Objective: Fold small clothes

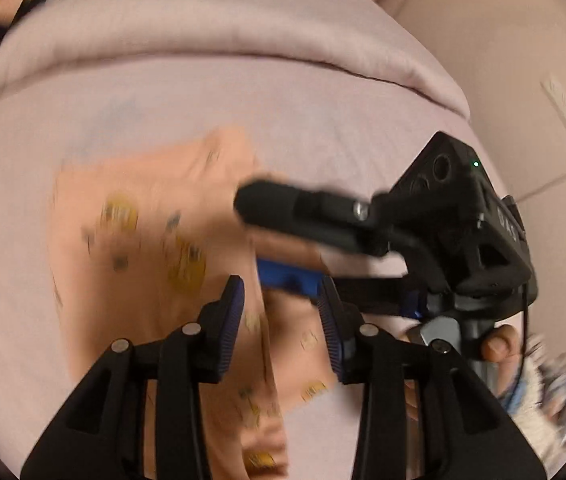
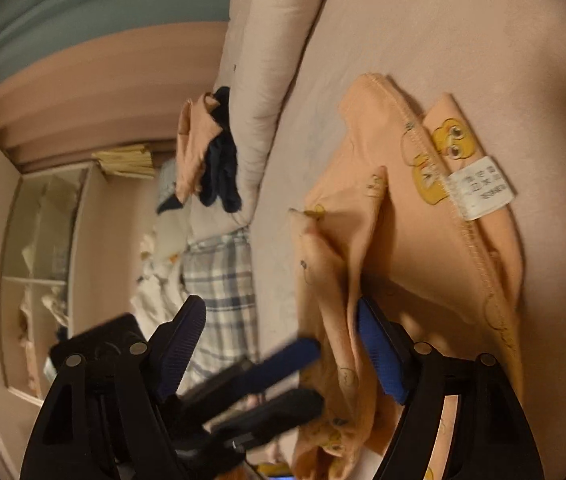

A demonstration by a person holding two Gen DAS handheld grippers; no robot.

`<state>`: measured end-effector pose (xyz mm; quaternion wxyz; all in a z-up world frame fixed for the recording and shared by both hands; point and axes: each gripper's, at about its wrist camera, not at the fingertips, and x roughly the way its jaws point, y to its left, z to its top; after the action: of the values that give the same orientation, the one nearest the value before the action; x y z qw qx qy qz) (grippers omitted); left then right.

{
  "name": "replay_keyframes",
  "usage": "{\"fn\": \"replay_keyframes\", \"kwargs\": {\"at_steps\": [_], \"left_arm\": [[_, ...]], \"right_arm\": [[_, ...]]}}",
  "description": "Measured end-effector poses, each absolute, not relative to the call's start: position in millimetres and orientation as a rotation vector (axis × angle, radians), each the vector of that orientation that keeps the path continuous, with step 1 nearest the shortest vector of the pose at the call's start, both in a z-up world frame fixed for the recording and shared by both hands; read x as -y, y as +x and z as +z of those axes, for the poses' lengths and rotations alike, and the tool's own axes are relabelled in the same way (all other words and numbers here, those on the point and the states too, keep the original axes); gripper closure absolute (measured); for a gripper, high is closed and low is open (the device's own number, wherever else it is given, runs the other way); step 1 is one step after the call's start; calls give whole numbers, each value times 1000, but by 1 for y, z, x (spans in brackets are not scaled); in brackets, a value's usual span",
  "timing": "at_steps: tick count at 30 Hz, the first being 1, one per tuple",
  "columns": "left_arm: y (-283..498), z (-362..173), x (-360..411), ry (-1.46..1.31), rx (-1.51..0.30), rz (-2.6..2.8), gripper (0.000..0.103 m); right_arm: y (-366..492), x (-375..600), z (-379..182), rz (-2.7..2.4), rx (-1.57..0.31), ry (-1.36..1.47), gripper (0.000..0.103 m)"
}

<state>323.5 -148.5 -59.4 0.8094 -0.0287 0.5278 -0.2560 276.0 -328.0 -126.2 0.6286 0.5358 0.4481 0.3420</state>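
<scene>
Apparently we are mid-fold: our left hand-held gripper (image 1: 281, 312) stands partly open, empty, over the peach garment (image 1: 143, 248), our right hand-held gripper (image 2: 279, 344) wide beside its bunched folds. Farther along the bed (image 2: 463, 32), more clothes (image 2: 211, 148) wait unfolded.

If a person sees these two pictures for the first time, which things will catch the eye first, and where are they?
First comes the peach cotton garment with yellow cartoon prints, lying crumpled on the pale pink bed sheet, its white care label turned outward. The left gripper hangs open over it, and the right gripper, also open, reaches in from the side. Farther back, a dark navy cloth lies on the rolled pink quilt.
</scene>
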Motion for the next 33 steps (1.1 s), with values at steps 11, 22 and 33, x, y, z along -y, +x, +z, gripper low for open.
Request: {"fn": "replay_keyframes", "kwargs": {"at_steps": [11,22,33], "left_arm": [[296,-45,62,-203,-1059,-464,58],[208,-112,-53,-557,-1108,-232,51],[179,-121,-54,-652,-1093,-320,51]], "right_arm": [[278,293,-120,720,-1140,919,28],[269,253,-102,488,-1029,408,92],[276,249,-24,388,-825,11,94]]}}
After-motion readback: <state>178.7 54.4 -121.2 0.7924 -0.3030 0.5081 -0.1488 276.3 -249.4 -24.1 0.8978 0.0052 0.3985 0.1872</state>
